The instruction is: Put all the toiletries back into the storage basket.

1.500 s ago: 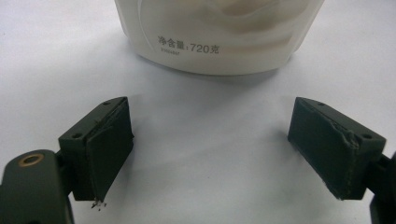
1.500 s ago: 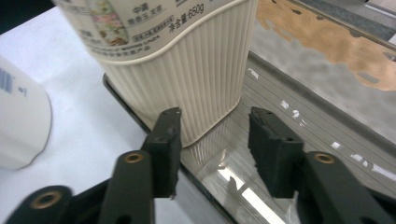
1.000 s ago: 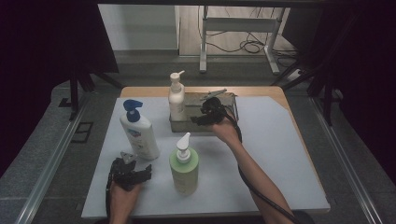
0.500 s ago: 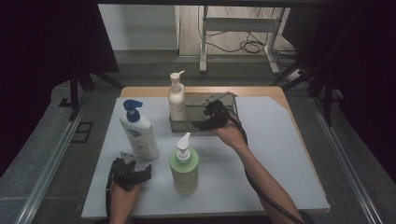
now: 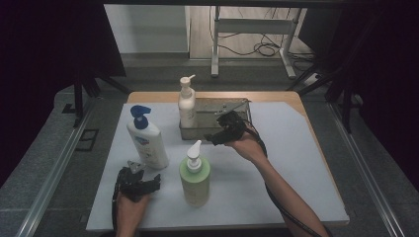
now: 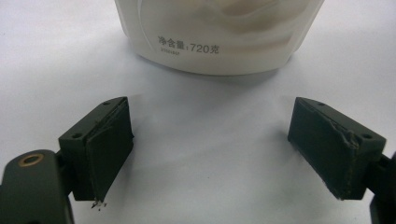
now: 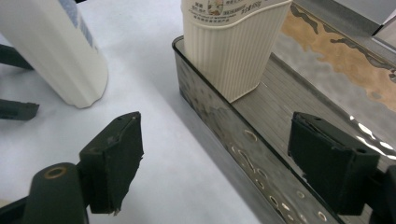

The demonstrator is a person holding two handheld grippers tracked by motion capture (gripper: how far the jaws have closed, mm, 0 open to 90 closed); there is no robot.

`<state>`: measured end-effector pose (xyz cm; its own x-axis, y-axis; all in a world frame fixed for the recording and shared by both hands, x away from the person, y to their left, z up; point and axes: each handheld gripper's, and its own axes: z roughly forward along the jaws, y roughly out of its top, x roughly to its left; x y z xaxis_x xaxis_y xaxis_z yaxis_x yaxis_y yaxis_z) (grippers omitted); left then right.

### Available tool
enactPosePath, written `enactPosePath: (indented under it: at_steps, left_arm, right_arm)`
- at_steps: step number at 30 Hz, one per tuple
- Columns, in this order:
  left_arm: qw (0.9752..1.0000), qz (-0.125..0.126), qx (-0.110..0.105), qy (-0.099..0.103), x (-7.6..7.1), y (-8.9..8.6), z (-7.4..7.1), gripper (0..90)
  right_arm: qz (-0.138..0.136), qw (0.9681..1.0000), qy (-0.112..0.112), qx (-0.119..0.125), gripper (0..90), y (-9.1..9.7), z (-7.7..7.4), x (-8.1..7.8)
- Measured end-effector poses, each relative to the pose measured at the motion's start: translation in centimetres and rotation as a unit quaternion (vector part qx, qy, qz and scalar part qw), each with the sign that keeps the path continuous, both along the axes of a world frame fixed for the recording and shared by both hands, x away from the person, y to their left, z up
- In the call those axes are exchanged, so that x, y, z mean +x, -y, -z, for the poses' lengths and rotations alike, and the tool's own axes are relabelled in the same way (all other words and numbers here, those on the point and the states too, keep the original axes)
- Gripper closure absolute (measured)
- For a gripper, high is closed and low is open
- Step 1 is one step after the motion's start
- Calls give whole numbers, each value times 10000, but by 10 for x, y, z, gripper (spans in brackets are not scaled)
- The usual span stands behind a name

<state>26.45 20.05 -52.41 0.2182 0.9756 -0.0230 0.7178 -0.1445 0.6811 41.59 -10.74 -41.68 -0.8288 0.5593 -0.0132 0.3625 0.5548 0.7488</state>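
Observation:
A cream pump bottle (image 5: 187,104) (image 7: 233,51) stands upright in the left end of a metal tray (image 5: 232,106) (image 7: 261,154). My right gripper (image 5: 215,137) (image 7: 215,163) hovers at the tray's front wall, open. Its jaws have just been opening, with no object held between them; the tray's wall runs beneath the gap. My left gripper (image 5: 143,174) (image 6: 210,154) rests on the white mat at the front left, open and empty. It faces the base of a white bottle with a blue pump (image 5: 146,140) (image 6: 219,37) (image 7: 51,51).
A green pump bottle (image 5: 195,174) stands on the mat (image 5: 296,163) near the front middle, between my two hands. The wooden table edge (image 5: 276,96) shows behind the tray. A metal stand and cables (image 5: 257,34) are on the floor beyond.
My right gripper has drawn back from the tray toward the front of the table, with its jaws wider apart. The cream bottle stays standing in the tray. The left gripper has not moved.

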Motion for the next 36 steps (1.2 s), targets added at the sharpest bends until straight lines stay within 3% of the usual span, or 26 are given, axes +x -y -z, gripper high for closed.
enactPosePath:
  at_steps: [16,36]
  left_arm:
    - [10000,-1,3,-2,0,0,0,138]
    - [10000,10,19,5,0,0,0,138]
  right_arm:
    - [-234,9997,108,-42,145,13,-3,-27]
    - [-470,9981,-51,400,134,38,8,-51]
